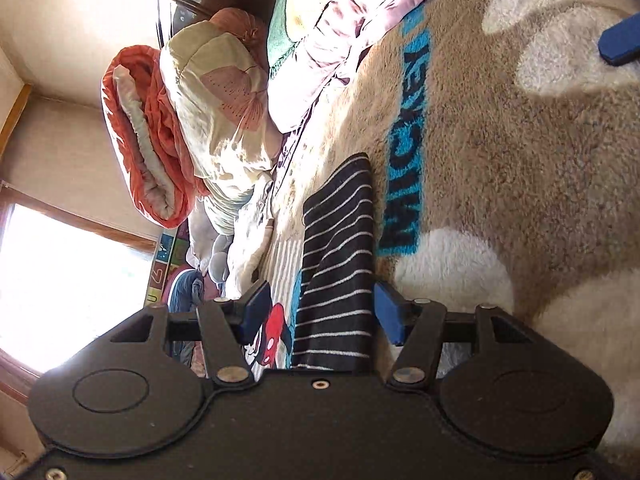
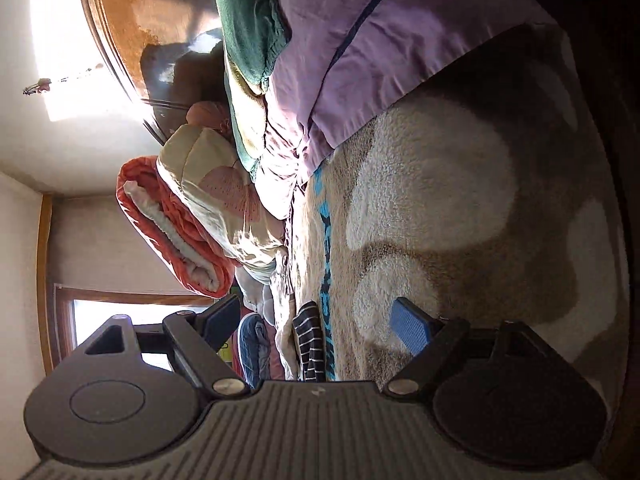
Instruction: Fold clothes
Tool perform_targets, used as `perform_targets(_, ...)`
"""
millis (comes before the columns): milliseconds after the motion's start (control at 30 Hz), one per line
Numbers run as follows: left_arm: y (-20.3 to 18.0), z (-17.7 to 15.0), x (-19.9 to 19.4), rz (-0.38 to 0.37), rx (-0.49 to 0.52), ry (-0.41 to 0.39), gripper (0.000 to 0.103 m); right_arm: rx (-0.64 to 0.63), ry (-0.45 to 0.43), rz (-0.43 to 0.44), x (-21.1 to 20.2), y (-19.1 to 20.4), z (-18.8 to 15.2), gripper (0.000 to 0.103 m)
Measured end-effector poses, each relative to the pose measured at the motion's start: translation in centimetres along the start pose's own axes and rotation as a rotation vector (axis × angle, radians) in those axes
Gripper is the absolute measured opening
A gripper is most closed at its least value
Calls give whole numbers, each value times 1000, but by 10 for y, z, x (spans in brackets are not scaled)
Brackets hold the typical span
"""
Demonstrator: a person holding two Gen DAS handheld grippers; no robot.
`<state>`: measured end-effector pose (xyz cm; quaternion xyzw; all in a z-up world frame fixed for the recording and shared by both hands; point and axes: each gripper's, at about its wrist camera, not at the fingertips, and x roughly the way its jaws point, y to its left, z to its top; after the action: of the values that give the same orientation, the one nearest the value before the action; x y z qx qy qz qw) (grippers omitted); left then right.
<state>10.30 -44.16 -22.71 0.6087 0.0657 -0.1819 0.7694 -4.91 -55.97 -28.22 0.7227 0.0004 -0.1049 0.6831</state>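
Note:
A black garment with thin white stripes (image 1: 338, 256) lies folded on the beige fleece blanket (image 1: 500, 152). My left gripper (image 1: 322, 312) is open and straddles the garment's near end. One blue pad (image 1: 390, 318) sits at the garment's edge; the other pad (image 1: 256, 306) stands a little apart from it, over a cartoon print. A blue pad of my right gripper (image 1: 620, 44) shows at the far edge of the left wrist view. In the right wrist view my right gripper (image 2: 316, 324) is open and empty above the blanket (image 2: 440, 200), with the striped garment (image 2: 310, 340) small and farther off.
The blanket carries turquoise lettering (image 1: 408, 152). A rolled orange quilt (image 1: 148, 140) and a cream quilt (image 1: 224, 92) are piled at the bed's side. A purple duvet (image 2: 380, 52) and a green blanket (image 2: 248, 20) lie beyond. A bright window (image 1: 68, 280) and a blue garment (image 2: 252, 344) are nearby.

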Motion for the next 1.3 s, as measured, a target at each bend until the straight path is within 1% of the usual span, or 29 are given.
perform_targets(200,-4,27,26,26,26,21,54,9,-16,4,1,-1,4,82)
perform_targets(300,-3,35,40,20,14,49,53,22,-25,8,-1,-2,4,82)
perform_targets(333,-2,38,44,14,15,58,51,26,-28,9,-1,-3,4,82)
perform_targets(367,-2,40,48,7,17,67,46,29,-31,10,-2,-3,4,82)
perform_targets(433,-4,45,56,-4,20,88,40,30,-35,11,-1,-3,4,82)
perform_targets(500,-5,49,63,1,30,101,36,24,-39,9,0,-2,3,82)
perform_targets(533,-6,51,67,-3,27,110,32,20,-40,9,0,-1,2,82)
perform_targets(567,-5,50,70,-18,15,120,21,14,-40,10,0,-1,2,82)
perform_targets(600,-5,50,73,-33,3,131,16,7,-40,14,-1,0,1,83)
perform_targets(633,-4,50,77,-48,-9,141,6,0,-40,17,-1,1,1,83)
perform_targets(667,-3,50,80,-61,-23,150,4,-6,-39,21,-1,2,0,84)
perform_targets(700,1,48,80,-65,-53,149,4,-13,-39,25,-2,3,0,86)
perform_targets(800,23,41,76,-87,-160,143,3,-34,-37,37,-3,5,-1,86)
perform_targets(900,62,32,67,-114,-288,118,3,-64,-30,58,-3,9,-4,87)
perform_targets(1000,113,16,62,-207,-510,127,3,-148,14,138,-4,26,-13,87)
perform_targets(1067,147,2,53,-242,-619,116,3,-226,49,166,-2,39,-26,87)
perform_targets(1133,180,-12,45,-276,-727,104,3,-312,109,171,5,52,-43,89)
perform_targets(1167,196,-19,40,-292,-779,98,3,-349,164,179,11,58,-54,91)
perform_targets(1200,211,-26,33,-290,-805,87,3,-398,219,185,18,65,-67,94)
perform_targets(1300,250,-48,14,-271,-862,63,3,-597,379,187,36,89,-119,94)
